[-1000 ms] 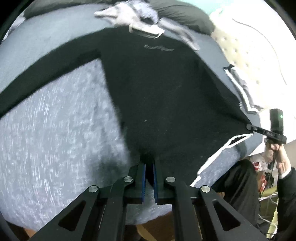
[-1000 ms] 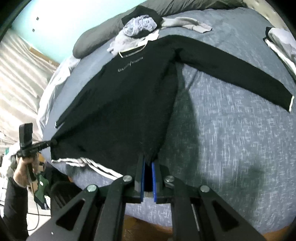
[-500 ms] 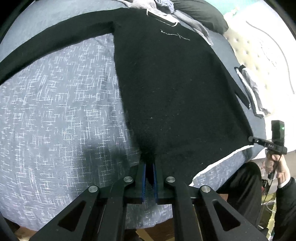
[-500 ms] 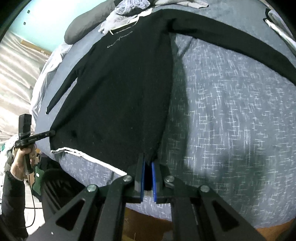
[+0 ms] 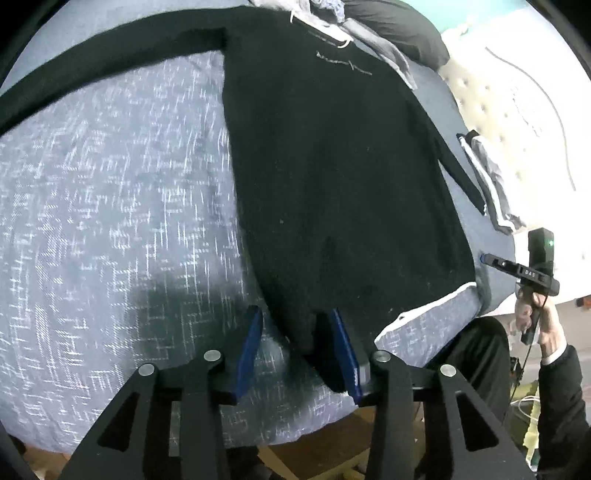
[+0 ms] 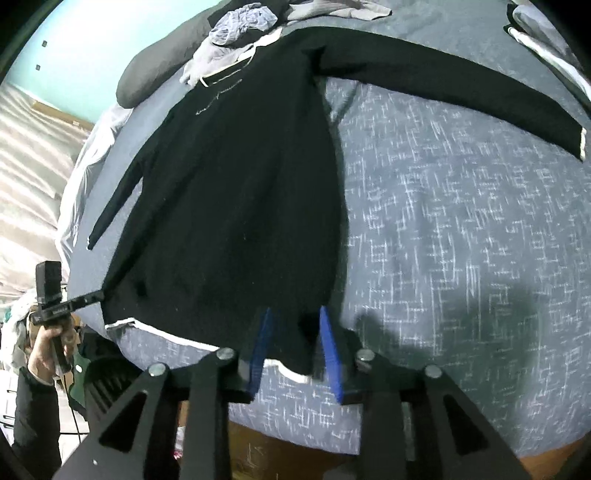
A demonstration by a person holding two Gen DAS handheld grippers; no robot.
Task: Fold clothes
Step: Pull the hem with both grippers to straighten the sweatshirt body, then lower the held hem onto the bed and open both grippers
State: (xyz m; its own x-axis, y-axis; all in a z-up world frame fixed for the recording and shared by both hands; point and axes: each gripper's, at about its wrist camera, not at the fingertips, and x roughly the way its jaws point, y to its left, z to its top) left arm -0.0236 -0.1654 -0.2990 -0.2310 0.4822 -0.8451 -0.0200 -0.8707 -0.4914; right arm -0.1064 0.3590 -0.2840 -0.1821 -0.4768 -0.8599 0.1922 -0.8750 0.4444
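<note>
Now both grippers have just let go: the left gripper and right gripper jaws have been opening, blue pads parted, with the hem corners of the black long-sleeved sweater lying slack between them, no longer pinched as a second ago. Sweater spread face-up, flat on the grey-blue flecked bedspread, hem at the near bed edge; sleeves out sideways (right one with pale cuff). Judged: laying-out done, folding proper can begin. Knit looks soft, matte, lint-specked; white-edged hem curls slightly. Crumpled clothes pile beyond the collar.
</note>
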